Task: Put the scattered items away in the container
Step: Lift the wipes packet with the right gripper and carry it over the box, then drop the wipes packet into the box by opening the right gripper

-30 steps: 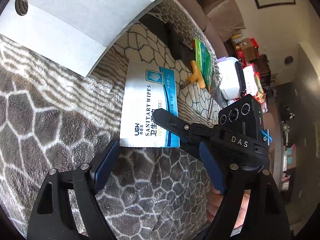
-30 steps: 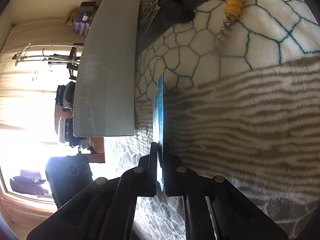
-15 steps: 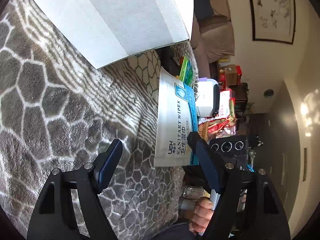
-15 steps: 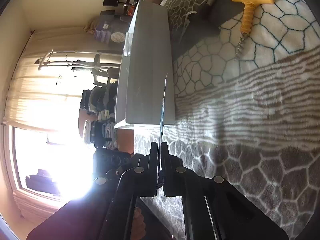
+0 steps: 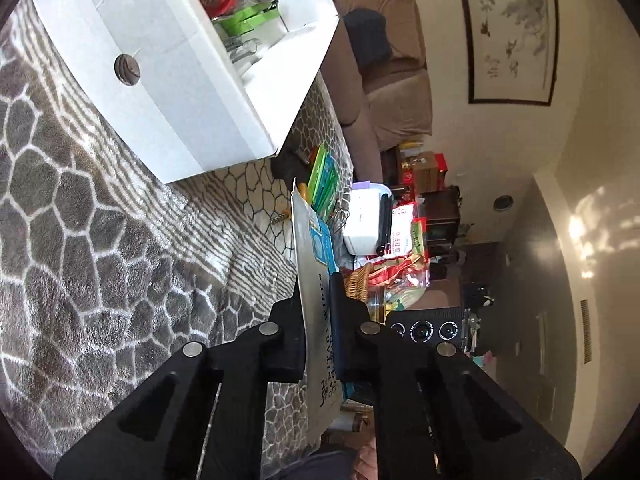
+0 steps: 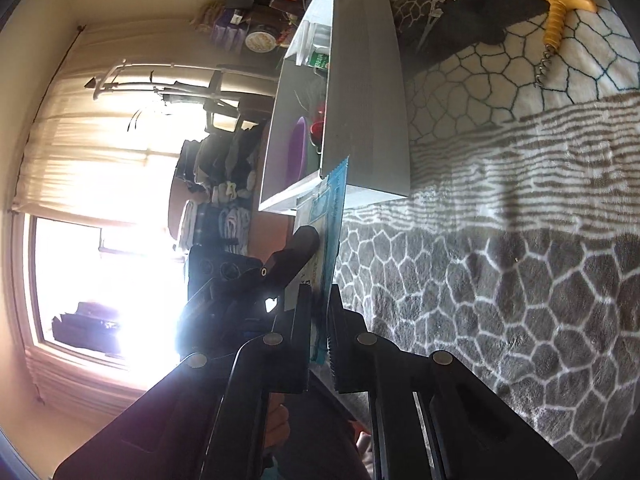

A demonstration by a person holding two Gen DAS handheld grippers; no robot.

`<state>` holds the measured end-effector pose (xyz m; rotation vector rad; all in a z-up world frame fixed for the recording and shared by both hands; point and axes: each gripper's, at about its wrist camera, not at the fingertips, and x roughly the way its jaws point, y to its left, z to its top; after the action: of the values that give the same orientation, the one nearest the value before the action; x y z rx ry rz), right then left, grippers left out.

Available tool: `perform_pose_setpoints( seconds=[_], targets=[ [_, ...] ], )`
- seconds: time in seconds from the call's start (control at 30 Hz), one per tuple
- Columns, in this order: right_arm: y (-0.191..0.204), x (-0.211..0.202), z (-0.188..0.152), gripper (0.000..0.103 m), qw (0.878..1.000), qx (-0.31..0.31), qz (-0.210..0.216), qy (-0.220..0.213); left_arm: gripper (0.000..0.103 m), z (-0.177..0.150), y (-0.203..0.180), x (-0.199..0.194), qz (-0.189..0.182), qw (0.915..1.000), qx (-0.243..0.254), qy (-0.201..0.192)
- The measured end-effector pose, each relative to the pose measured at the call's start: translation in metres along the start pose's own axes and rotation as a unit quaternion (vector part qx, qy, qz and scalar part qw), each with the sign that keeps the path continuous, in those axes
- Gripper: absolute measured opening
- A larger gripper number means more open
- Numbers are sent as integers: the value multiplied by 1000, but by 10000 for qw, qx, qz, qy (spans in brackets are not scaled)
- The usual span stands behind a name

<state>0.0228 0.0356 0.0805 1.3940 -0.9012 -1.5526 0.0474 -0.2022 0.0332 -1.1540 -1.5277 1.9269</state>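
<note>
You are looking at an open white box (image 5: 168,92) whose mouth is already crowded with green, red and clear items, leaving bare white floor only along its far wall. The box's near wall (image 6: 368,92) is standing between you and that opening. Beside the box, a wide stretch of patterned blanket (image 6: 520,280) is lying bare. Farther along it, a yellow corkscrew (image 6: 556,12) and green packets (image 5: 324,176) are lying in the way.

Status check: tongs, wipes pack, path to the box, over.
Left tongs and right tongs both shut on wipes pack. Pack lifted off blanket, short of white box. Nothing between them.
</note>
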Motion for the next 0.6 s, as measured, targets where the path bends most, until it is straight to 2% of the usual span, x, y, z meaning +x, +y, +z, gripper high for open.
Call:
perform_pose_setpoints(
  seconds=[0.27,0.4,0.6],
  targets=[
    [44,22,36,11,9993,-382,9,-10,8,58,-37,-37,-40,9988,417,-263],
    [59,41,60,14,9986,-503,-108,-90,8,104,-49,-60,203,9965,641,-488],
    [75,78,94,14,9974,-635,-283,-175,7,182,-55,-90,816,9898,900,-744]
  ],
)
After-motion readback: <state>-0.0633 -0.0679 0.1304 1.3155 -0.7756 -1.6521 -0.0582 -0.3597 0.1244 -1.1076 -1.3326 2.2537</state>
